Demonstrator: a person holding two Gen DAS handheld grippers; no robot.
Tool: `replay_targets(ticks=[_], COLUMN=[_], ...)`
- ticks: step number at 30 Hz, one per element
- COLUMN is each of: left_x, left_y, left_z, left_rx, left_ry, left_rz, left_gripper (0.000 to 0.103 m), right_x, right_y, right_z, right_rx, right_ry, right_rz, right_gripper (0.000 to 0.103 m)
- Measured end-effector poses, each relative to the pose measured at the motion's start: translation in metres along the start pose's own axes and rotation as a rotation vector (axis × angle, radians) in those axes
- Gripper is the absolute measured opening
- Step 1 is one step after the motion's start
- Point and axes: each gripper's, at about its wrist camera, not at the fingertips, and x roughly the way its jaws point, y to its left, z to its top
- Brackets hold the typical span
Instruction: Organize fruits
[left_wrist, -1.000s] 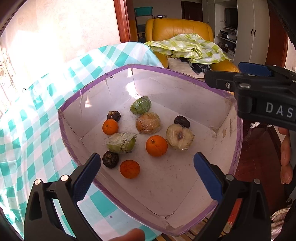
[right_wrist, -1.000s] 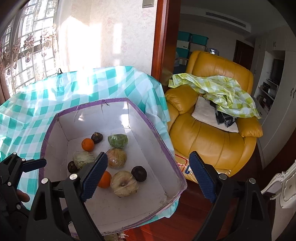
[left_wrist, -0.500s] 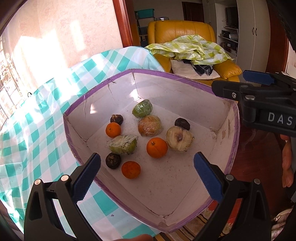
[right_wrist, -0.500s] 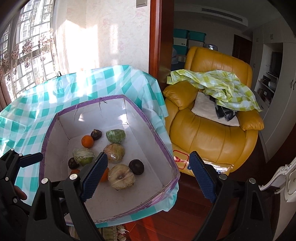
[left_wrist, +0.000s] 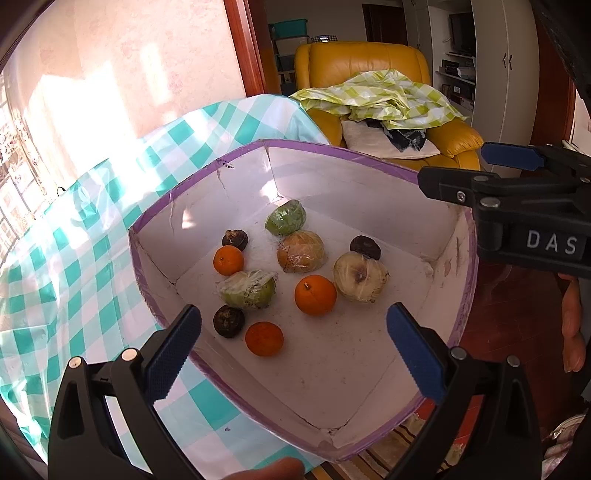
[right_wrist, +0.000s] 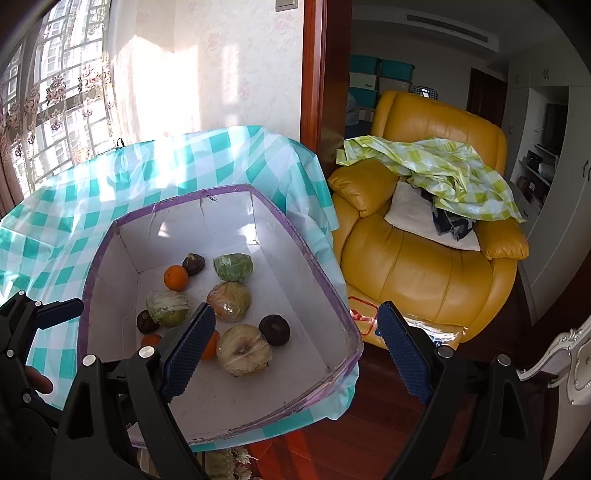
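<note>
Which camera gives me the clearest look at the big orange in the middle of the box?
The left wrist view: the big orange sits fully exposed on the floor of the box, stem dimple visible, between the open left gripper fingers. In the right wrist view, the right gripper finger hides most of it, leaving only a sliver.

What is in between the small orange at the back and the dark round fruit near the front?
A plastic-wrapped green fruit lies between the small orange and the dark fruit; the left wrist view shows it best.

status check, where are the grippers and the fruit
Left hand-held gripper open, above box. Right hand-held gripper open, empty, over its edge. Fruit loose inside, oranges untouched. Nothing blocking.
</note>
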Motion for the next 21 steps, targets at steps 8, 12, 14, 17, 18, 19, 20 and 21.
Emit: replay_targets(ticks=[8, 12, 14, 17, 18, 19, 20, 21], left_x=[0.0004, -0.0001, -0.0002, -0.0001, 0.0000, -0.0001, -0.0002, -0.0017], left_y=[-0.0001, -0.0001, -0.0004, -0.0006, -0.0008, -0.0001, 0.0010, 0.0030], left_z=[0.0002, 0.0004, 0.0003, 0.0004, 0.0004, 0.0010, 0.0011, 0.0022], left_rx=[0.001, 0.002, 0.002, 0.001, 0.001, 0.000, -0.004, -0.011], left_ry=[-0.002, -0.002, -0.002, -0.003, -0.004, -0.006, -0.012, -0.021], left_rz=[0.002, 0.001, 0.001, 0.001, 0.001, 0.002, 0.001, -0.003], left_gripper=[0.101, 0.101, 0.101, 0.101, 0.101, 0.101, 0.101, 0.101], right_x=[0.0005, 0.0005, 0.0006, 0.0004, 0.0005, 0.0004, 0.0003, 0.0004], right_y=[0.0012, 0.0016, 0.0018, 0.0019, 0.0020, 0.0020, 0.0020, 0.0019], right_z=[0.0003, 0.0004, -0.0001, 0.0005, 0.0002, 0.0005, 0.0005, 0.0006], right_rx=[0.000, 0.000, 0.000, -0.001, -0.001, 0.000, 0.000, 0.001], right_ry=[0.000, 0.000, 0.001, 0.001, 0.002, 0.001, 0.001, 0.001], right_rz=[0.001, -0.001, 0.001, -0.001, 0.000, 0.000, -0.001, -0.001], right_gripper=[0.087, 0.087, 0.087, 0.087, 0.087, 0.087, 0.087, 0.087])
